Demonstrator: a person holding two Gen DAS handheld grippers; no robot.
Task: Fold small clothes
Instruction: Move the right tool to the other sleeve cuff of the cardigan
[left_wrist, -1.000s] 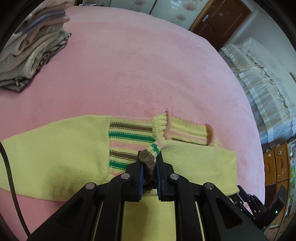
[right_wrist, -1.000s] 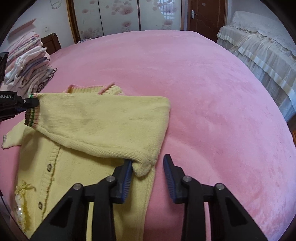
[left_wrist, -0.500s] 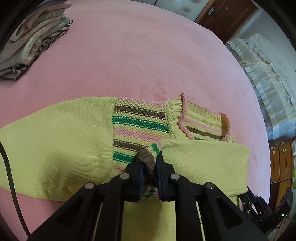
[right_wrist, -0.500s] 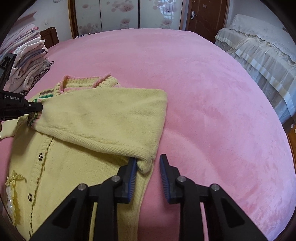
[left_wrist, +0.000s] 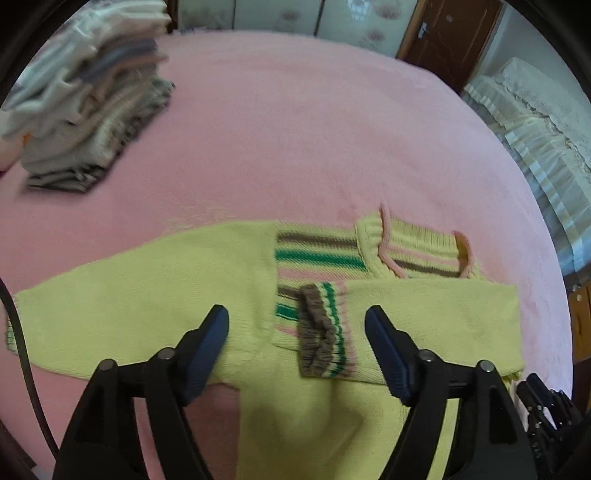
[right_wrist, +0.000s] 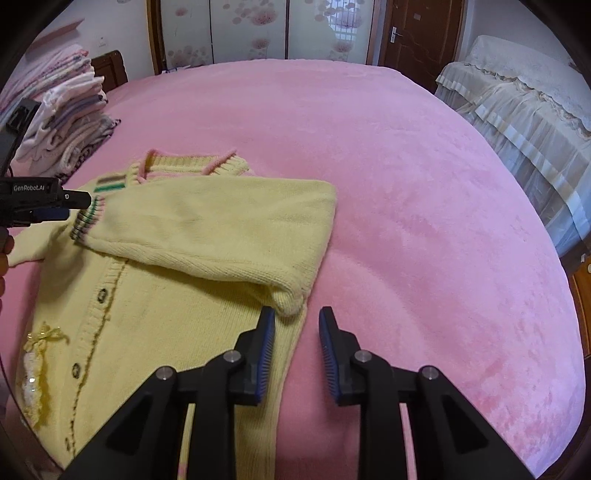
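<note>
- The yellow cardigan (right_wrist: 155, 306) lies flat on the pink bed (right_wrist: 406, 184), near the left side, with its buttoned front up.
- One sleeve (left_wrist: 424, 317) is folded across the chest; its striped cuff (left_wrist: 321, 332) rests on the body.
- The left gripper (left_wrist: 297, 341) has just been opening its jaws; they now stand wide either side of the cuff, not pressing it.
- The right gripper (right_wrist: 297, 332) has its jaws partly apart at the sleeve's fold, empty.
- A stack of folded clothes (left_wrist: 92, 110) sits far left.
</note>
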